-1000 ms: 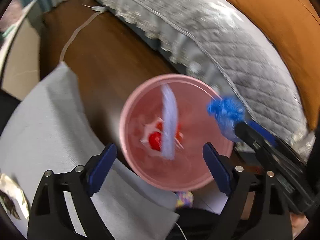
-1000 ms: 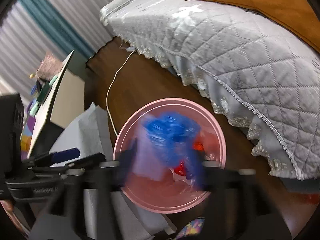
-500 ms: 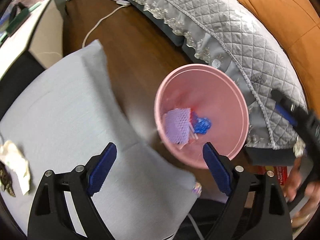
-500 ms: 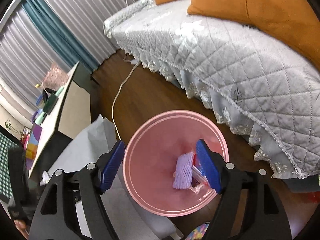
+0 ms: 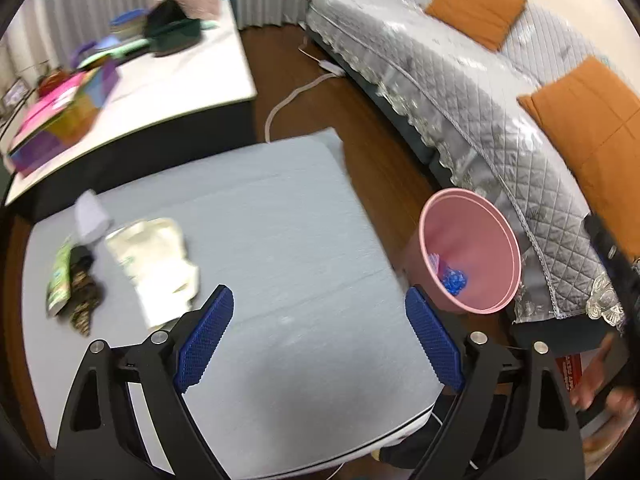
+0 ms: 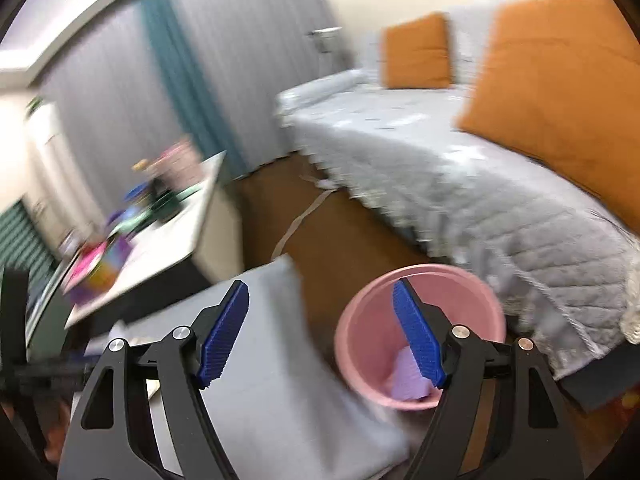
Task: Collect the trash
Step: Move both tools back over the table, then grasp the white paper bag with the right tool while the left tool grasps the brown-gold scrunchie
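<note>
A pink bin (image 5: 480, 220) stands on the wooden floor beside the grey-covered table (image 5: 260, 220); blue crumpled trash (image 5: 454, 278) and a lilac foam net (image 6: 406, 380) lie inside it. On the table's left lie a cream wrapper (image 5: 156, 260), a lilac piece (image 5: 90, 216), a green packet (image 5: 60, 276) and a dark patterned wrapper (image 5: 84, 292). My left gripper (image 5: 318, 340) hangs open over the table's near part with nothing between its fingers. My right gripper (image 6: 320, 332) is open and empty, high between table edge and bin (image 6: 460, 280).
A grey quilted sofa (image 5: 460, 92) with orange cushions (image 5: 592, 120) runs behind the bin. A white low table (image 5: 168, 88) with boxes and bags stands at the far left. A white cable (image 5: 296, 92) lies on the floor. A person's hand (image 5: 600, 392) shows at the lower right.
Both grippers pulled up and away from above the bin toward the table. The blue trash and the lilac net dropped into the bin. The table's remaining litter came into the left view.
</note>
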Demonstrator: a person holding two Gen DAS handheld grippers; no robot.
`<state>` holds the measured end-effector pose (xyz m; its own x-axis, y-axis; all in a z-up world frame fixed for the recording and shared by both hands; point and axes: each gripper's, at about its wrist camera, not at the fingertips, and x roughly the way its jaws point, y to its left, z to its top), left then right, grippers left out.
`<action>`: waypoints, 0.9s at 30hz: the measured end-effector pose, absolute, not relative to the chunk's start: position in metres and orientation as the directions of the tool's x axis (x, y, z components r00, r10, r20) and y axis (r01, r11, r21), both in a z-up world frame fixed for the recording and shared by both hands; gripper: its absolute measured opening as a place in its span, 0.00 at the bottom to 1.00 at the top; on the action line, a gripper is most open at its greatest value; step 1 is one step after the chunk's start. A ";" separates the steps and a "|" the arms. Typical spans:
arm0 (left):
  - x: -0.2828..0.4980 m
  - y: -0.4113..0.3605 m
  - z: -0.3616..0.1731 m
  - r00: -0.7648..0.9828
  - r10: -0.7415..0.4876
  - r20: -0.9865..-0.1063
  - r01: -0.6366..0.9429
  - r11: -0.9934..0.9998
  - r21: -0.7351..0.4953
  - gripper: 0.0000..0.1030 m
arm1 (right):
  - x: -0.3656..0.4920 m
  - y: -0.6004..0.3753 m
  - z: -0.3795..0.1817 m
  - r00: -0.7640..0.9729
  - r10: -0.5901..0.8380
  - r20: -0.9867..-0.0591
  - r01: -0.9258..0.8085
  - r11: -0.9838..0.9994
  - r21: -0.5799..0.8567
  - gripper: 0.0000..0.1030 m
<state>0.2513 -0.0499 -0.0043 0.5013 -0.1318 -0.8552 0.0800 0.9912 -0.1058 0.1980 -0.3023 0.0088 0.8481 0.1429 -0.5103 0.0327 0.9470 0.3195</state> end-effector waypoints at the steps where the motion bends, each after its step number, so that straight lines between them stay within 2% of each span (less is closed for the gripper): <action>1: 0.240 -0.039 -0.001 0.515 -0.123 -0.848 0.065 0.992 -0.104 0.83 | 0.192 -0.284 0.010 0.846 0.178 -0.503 -0.022 0.954 0.300 0.72; 4: 0.217 -0.008 0.004 0.540 -0.068 -0.839 0.010 0.997 -0.074 0.83 | 0.179 -0.244 0.005 0.826 0.261 -0.499 -0.138 0.953 0.270 0.73; 9: 0.189 0.048 0.015 0.569 0.044 -0.821 -0.108 0.994 -0.022 0.83 | 0.183 -0.189 -0.008 0.743 0.371 -0.557 -0.265 0.928 0.263 0.73; 16: 0.150 0.147 0.025 0.566 0.174 -0.806 -0.328 0.944 -0.026 0.83 | 0.192 -0.120 -0.006 0.669 0.491 -0.558 -0.396 0.871 0.291 0.73; 22: 0.154 0.213 0.001 0.534 0.179 -0.826 -0.457 0.883 -0.104 0.83 | 0.197 -0.077 -0.022 0.592 0.522 -0.614 -0.459 0.845 0.276 0.73; 27: 0.184 0.238 -0.039 0.485 0.165 -0.859 -0.470 0.877 -0.097 0.83 | 0.212 -0.045 -0.045 0.516 0.497 -0.698 -0.481 0.842 0.244 0.74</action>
